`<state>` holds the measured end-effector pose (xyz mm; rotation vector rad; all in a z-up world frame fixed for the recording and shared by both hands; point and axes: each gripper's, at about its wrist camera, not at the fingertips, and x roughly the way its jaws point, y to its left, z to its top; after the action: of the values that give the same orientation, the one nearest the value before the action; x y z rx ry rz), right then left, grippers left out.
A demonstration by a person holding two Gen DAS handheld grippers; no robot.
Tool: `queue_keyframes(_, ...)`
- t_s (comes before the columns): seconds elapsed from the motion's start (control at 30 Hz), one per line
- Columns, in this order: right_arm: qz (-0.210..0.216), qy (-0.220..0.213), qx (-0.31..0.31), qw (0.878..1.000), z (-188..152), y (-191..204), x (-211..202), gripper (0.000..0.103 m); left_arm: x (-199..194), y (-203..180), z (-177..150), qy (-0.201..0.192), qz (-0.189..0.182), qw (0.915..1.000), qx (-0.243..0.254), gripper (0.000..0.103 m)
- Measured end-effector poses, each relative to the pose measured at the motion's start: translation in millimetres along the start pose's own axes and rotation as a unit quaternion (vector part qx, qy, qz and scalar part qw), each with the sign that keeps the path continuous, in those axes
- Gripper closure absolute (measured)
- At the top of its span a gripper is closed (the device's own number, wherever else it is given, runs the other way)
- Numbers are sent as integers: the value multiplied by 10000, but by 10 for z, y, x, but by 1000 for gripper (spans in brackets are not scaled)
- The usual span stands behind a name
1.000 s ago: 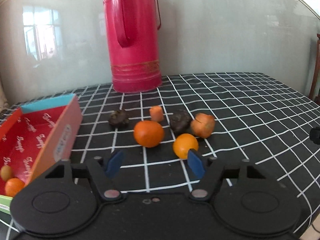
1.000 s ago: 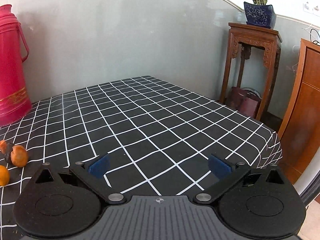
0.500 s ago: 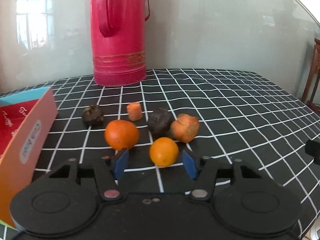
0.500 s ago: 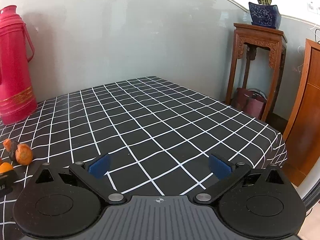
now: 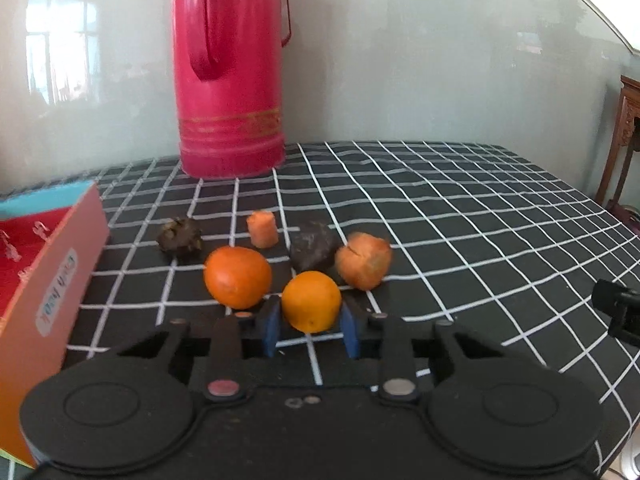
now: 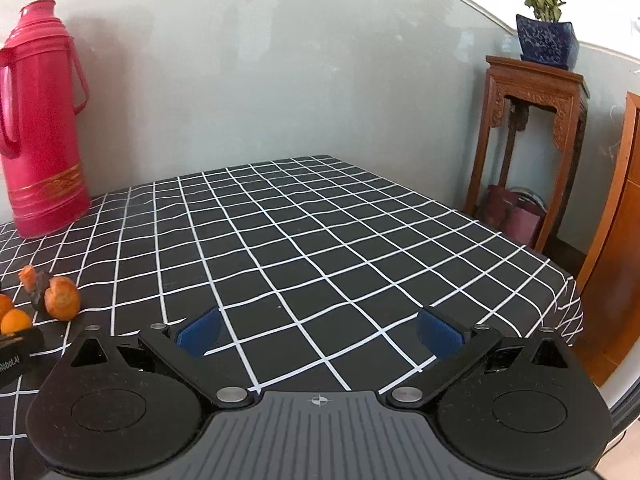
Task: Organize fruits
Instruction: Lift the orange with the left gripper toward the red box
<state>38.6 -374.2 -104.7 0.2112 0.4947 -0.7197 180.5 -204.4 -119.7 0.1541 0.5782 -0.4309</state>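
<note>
In the left wrist view my left gripper [image 5: 310, 326] is shut on a small orange [image 5: 311, 300], its blue pads touching both sides. A larger orange [image 5: 237, 277] lies just left of it. Behind are a carrot chunk [image 5: 363, 260], a small carrot piece [image 5: 262, 229] and two dark lumpy fruits [image 5: 313, 245] [image 5: 179, 235]. A red open box [image 5: 48, 276] stands at the left. My right gripper [image 6: 319, 330] is open and empty over bare cloth; the small orange [image 6: 16, 320] shows at its far left.
A tall red thermos [image 5: 230, 68] stands at the back against the wall. The table has a black checked cloth [image 6: 320, 232]. A wooden stand [image 6: 532, 152] with a potted plant [image 6: 546, 36] is beyond the table's right edge.
My left gripper moved forward to the small orange and its jaws closed onto it. The right gripper stayed open and shifted only slightly.
</note>
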Motion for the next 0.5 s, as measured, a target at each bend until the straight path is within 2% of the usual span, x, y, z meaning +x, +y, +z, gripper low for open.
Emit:
queue_keyframes(0.13, 89, 4, 35, 10000, -3, 38, -11, 0, -122, 86, 15, -223, 237, 9995, 52, 80)
queue_keyframes(0.23, 194, -5, 51, 9998, -6, 107, -34, 0, -262, 199, 37, -464, 560, 9973, 84, 80)
queue_keyframes(0.4, 413, -52, -107, 9991, -26, 311, -83, 0, -502, 493, 79, -757, 1123, 9908, -2, 80)
queue_keyframes(0.5, 556, -135, -201, 9982, -44, 439, -122, 0, -621, 708, 91, -802, 1431, 9864, -123, 80)
